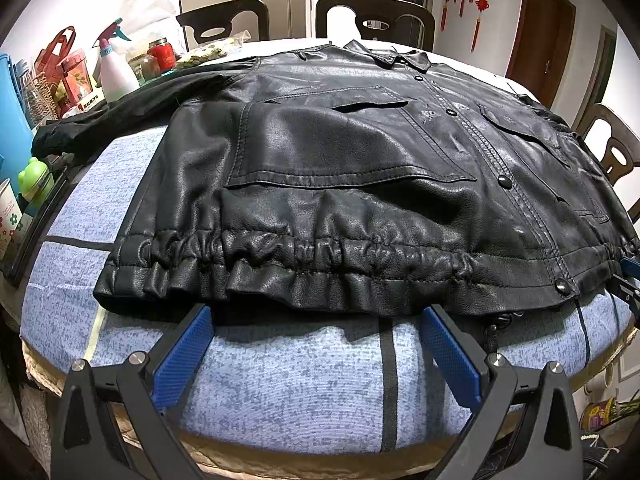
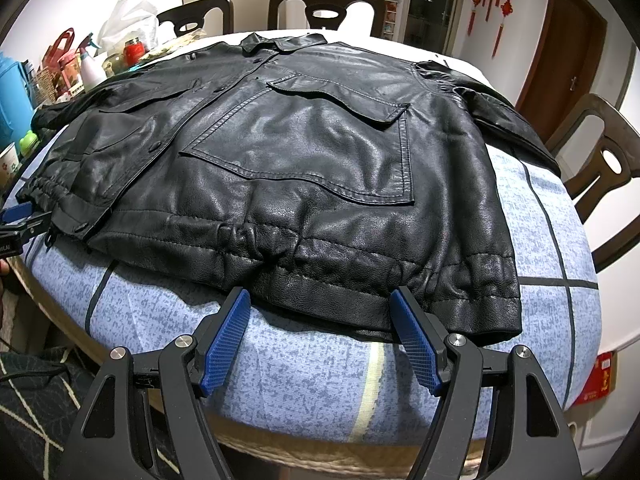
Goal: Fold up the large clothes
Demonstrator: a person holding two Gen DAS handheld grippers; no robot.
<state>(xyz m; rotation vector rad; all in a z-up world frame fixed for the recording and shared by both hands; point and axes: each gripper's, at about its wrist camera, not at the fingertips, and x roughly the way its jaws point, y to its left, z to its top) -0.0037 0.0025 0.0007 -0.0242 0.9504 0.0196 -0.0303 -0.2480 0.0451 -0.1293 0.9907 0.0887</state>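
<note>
Left wrist view: a black leather jacket with snap buttons and big patch pockets (image 1: 360, 168) was laid out flat, front side up, on a round table covered with a blue mottled cloth with dark grid lines (image 1: 280, 380). The jacket's long axis was run away from the camera, with the gathered elastic hem (image 1: 320, 264) at the near edge and the collar (image 1: 400, 58) pointed at the far side, toward the dark wooden chairs (image 1: 372, 16). One sleeve (image 1: 120, 112) was stretched off to the left, toward the clutter there, where a white spray bottle with a teal trigger (image 1: 114, 66) could be picked out.

The left gripper (image 1: 316, 316) was seen spread wide, nothing pinched, its blue ribbed pads (image 1: 184, 356) parked just in front of the hem, tips right at the edge.

Same deal on the right wrist view: the right gripper (image 2: 320, 298) was held spread apart, pads (image 2: 226, 340) at the hem edge (image 2: 320, 280), nothing clamped. The other sleeve (image 2: 500, 108) was angled off to the right, out toward the table's edge. Whether the tips were actually touching the leather couldn't be told.
</note>
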